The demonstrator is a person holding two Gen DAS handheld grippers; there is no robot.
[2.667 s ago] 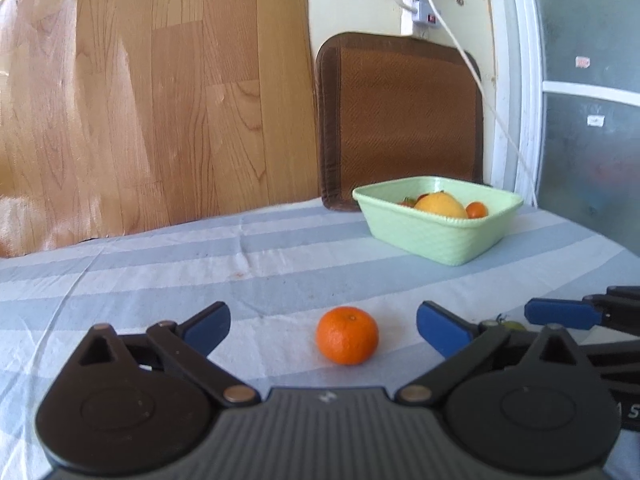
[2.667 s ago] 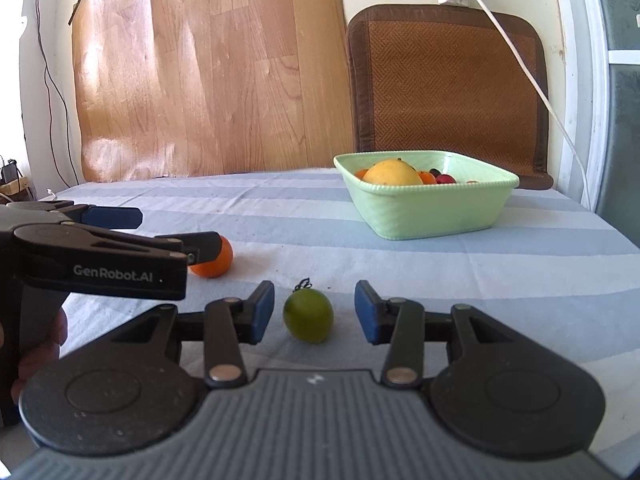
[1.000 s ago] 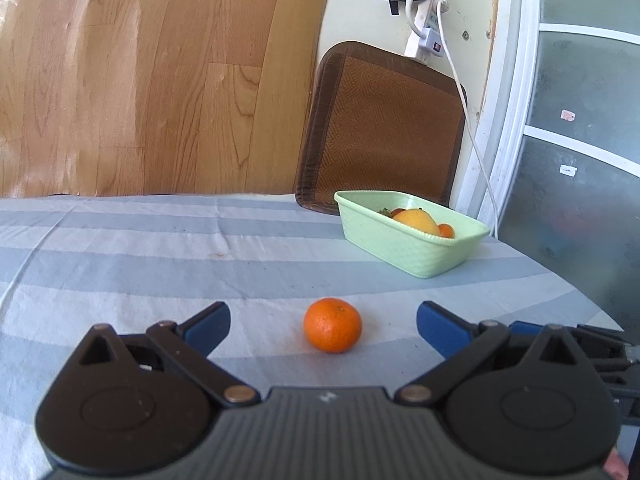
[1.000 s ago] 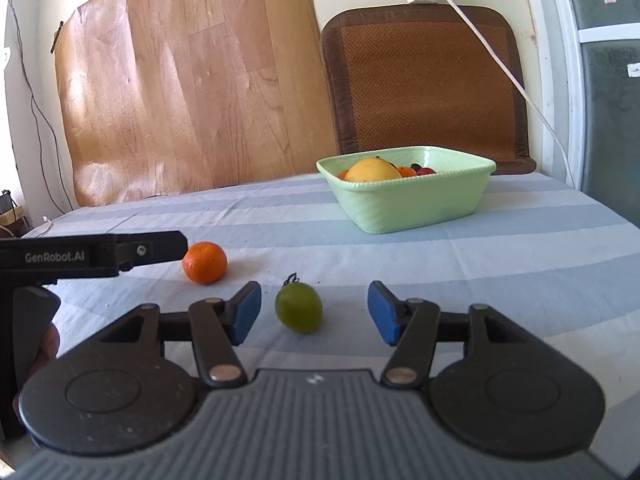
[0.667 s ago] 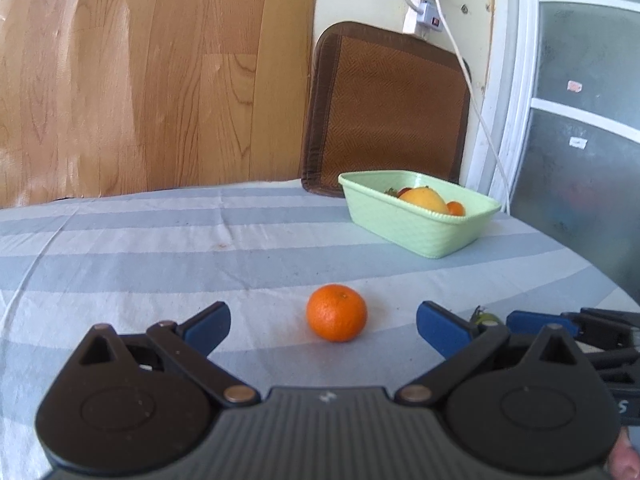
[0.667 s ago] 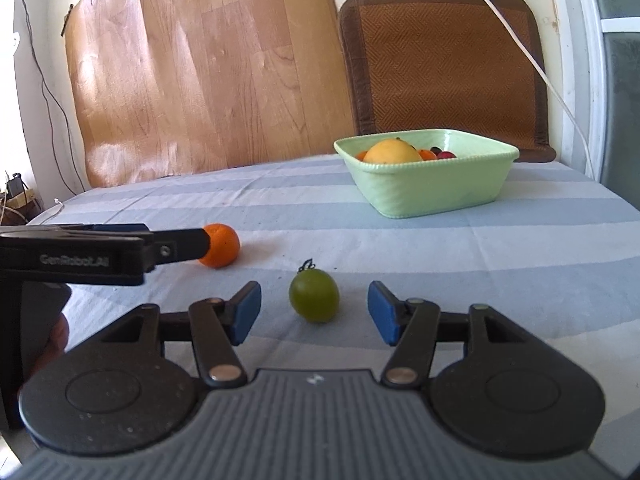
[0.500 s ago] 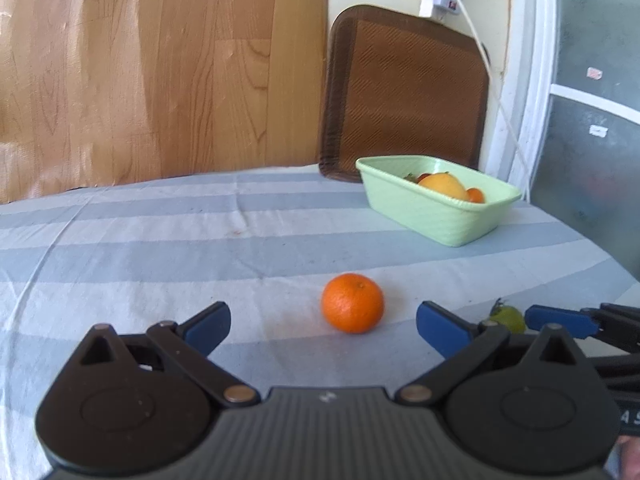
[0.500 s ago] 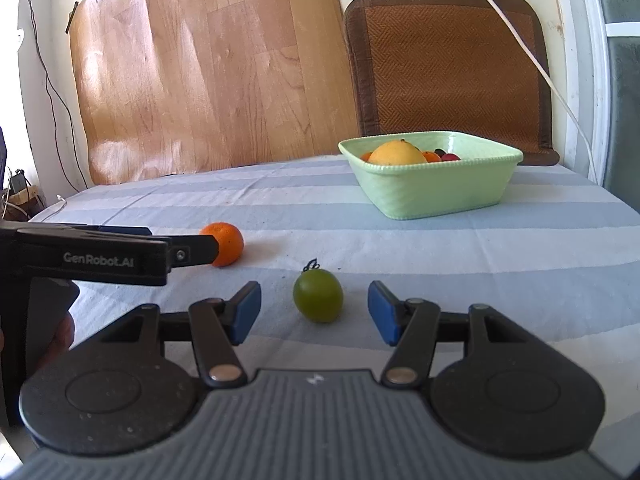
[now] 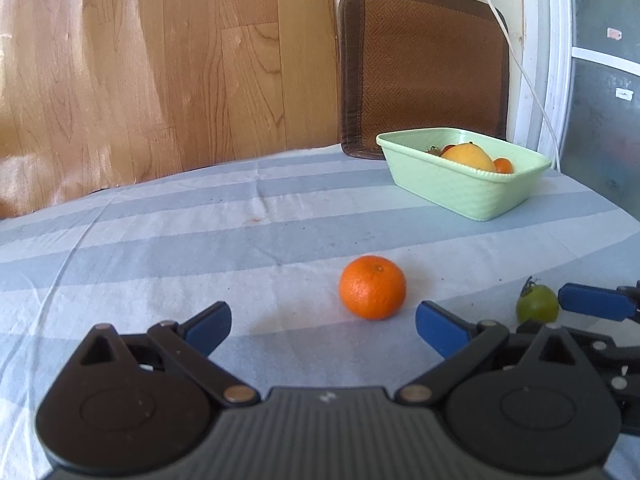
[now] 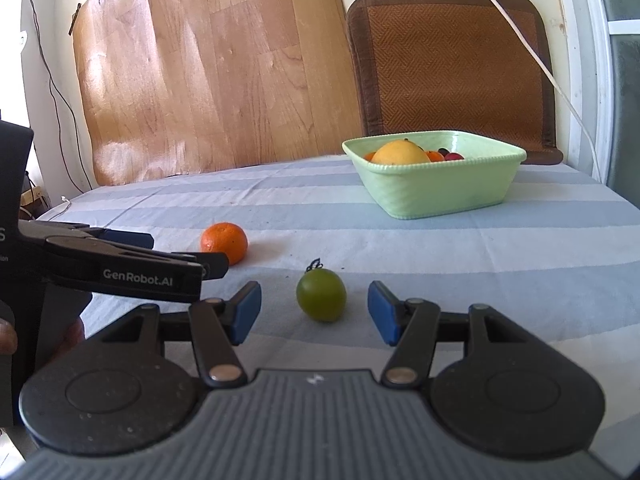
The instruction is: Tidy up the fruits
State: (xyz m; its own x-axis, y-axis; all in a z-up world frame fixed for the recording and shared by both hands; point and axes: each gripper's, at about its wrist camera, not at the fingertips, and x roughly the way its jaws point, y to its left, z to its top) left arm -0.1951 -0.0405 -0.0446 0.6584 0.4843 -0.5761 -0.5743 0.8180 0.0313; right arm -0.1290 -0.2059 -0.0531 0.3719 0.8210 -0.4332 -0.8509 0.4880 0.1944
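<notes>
An orange mandarin (image 9: 372, 287) lies on the striped cloth just beyond my left gripper (image 9: 323, 326), nearer its right finger; the jaws stand open and touch nothing. A small green tomato (image 10: 321, 295) with a dark stem rests between the blue pads of my right gripper (image 10: 314, 312), which is open and clear of it. The same tomato (image 9: 537, 303) shows at the right edge of the left wrist view. The mandarin (image 10: 224, 242) lies left of the tomato. A pale green bowl (image 10: 434, 194) farther back holds a large yellow-orange fruit (image 10: 401, 153) and smaller ones.
A brown woven chair back (image 10: 452, 64) stands behind the bowl. A wood-grain panel (image 10: 208, 80) leans against the wall. A white cable (image 10: 532, 52) hangs down at the right. The table edge curves at the right. A hand (image 10: 8, 338) grips the left tool.
The left wrist view has swung and dipped, so the mandarin now sits right of centre and the tomato shows fully at the right. The right gripper has stayed around the tomato.
</notes>
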